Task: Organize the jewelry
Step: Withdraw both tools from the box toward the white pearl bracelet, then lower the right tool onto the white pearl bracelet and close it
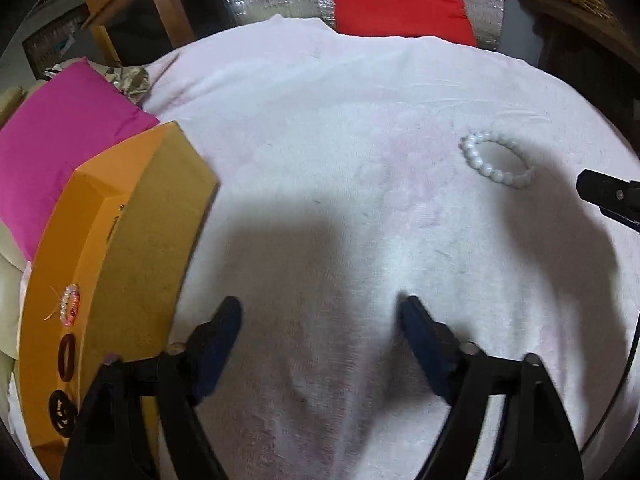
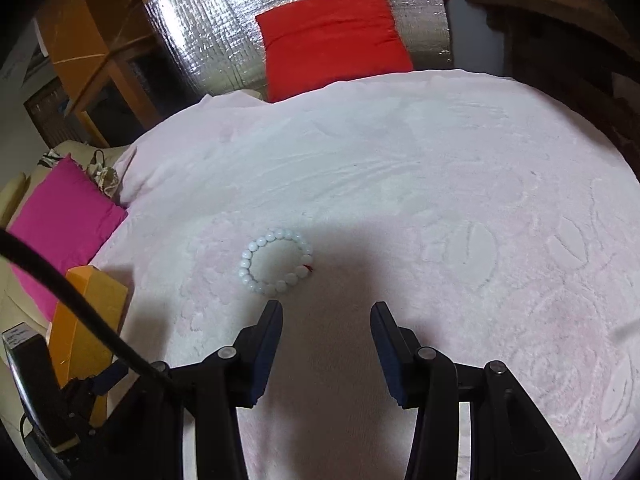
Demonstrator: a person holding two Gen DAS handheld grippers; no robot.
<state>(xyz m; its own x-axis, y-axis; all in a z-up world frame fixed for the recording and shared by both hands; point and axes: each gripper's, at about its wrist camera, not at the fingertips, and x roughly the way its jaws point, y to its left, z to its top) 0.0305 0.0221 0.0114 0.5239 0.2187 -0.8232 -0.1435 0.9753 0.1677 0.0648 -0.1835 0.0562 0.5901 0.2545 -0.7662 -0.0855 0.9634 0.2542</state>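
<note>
A white bead bracelet point(image 1: 496, 160) lies flat on the pale pink blanket point(image 1: 340, 128); in the right wrist view the bracelet point(image 2: 276, 262) sits just ahead and left of my right gripper point(image 2: 326, 310), which is open and empty. My left gripper point(image 1: 322, 308) is open and empty, low over the blanket beside an orange jewelry box point(image 1: 120, 240). The box holds a pink-and-white bead bracelet point(image 1: 69, 304), a dark red ring-shaped bracelet point(image 1: 67, 356) and a black one point(image 1: 61, 412). The box also shows in the right wrist view point(image 2: 88, 320).
A magenta cushion point(image 1: 60, 140) lies behind the box, and a red cushion point(image 2: 332, 36) leans on a silver foil panel point(image 2: 208, 32) at the back. Wooden furniture point(image 2: 80, 40) stands at the far left. A black cable point(image 2: 80, 300) crosses the right wrist view.
</note>
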